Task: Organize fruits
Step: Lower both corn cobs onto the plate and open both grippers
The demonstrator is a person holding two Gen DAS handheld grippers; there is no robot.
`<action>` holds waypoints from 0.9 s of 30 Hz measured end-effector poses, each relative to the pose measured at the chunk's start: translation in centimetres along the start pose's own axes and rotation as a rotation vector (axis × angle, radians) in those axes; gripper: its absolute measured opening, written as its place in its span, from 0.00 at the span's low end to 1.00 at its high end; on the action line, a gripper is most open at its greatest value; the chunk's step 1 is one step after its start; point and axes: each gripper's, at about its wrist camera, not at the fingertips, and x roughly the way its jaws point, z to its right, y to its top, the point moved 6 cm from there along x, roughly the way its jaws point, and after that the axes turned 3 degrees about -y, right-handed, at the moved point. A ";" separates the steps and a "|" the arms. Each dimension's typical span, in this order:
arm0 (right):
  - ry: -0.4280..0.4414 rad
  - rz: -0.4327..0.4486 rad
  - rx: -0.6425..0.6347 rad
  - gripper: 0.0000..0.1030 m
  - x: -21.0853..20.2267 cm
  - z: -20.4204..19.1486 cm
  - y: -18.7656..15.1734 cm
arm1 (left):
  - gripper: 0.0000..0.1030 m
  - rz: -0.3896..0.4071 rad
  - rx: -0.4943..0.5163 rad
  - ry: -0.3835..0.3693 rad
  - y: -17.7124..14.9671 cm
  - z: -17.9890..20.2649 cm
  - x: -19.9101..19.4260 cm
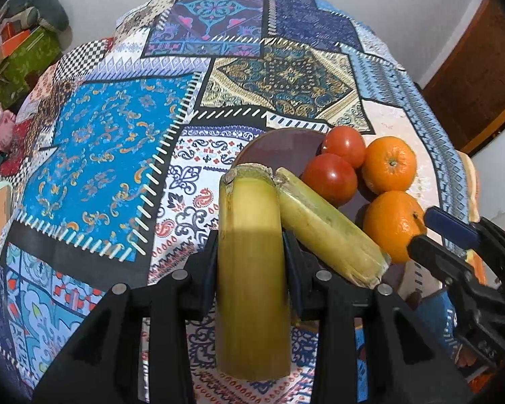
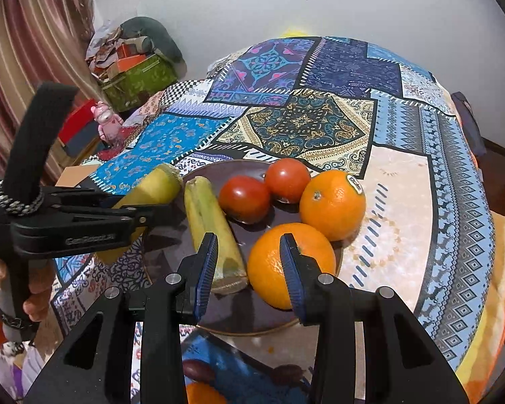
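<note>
Currently, the left gripper is holding a yellow-green cut length of banana, its jaws closed narrowly on the fruit's two sides. From the right wrist view this held piece is sitting at the left edge of a round dark brown plate, at the plate's rim; whether it is touching the plate is unclear. A second yellow-green banana piece is lying on the plate beside it. Two red tomatoes are resting side by side towards the far part of the plate, and two oranges are sitting at its right side, the farther one bearing a small sticker. The right gripper is hovering above the near part of the plate, its jaws standing a little apart with nothing gripped; the nearer orange and the end of the lying banana piece show between and behind them. The plate is standing on a surface covered by a patchwork-patterned cloth. A person's hand is gripping the left gripper's handle.
</note>
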 end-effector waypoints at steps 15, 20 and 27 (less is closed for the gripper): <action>0.015 0.024 -0.009 0.35 -0.6 0.4 -0.8 | 0.42 -0.035 -0.001 -0.006 -0.9 1.1 -0.6; 0.013 0.022 -0.013 0.35 -0.7 0.3 -1.0 | 0.45 -0.013 0.071 -0.002 -1.7 2.5 -1.7; 0.001 0.031 0.001 0.35 -1.8 0.4 -1.1 | 0.45 0.015 0.130 -0.007 -2.6 3.7 -3.4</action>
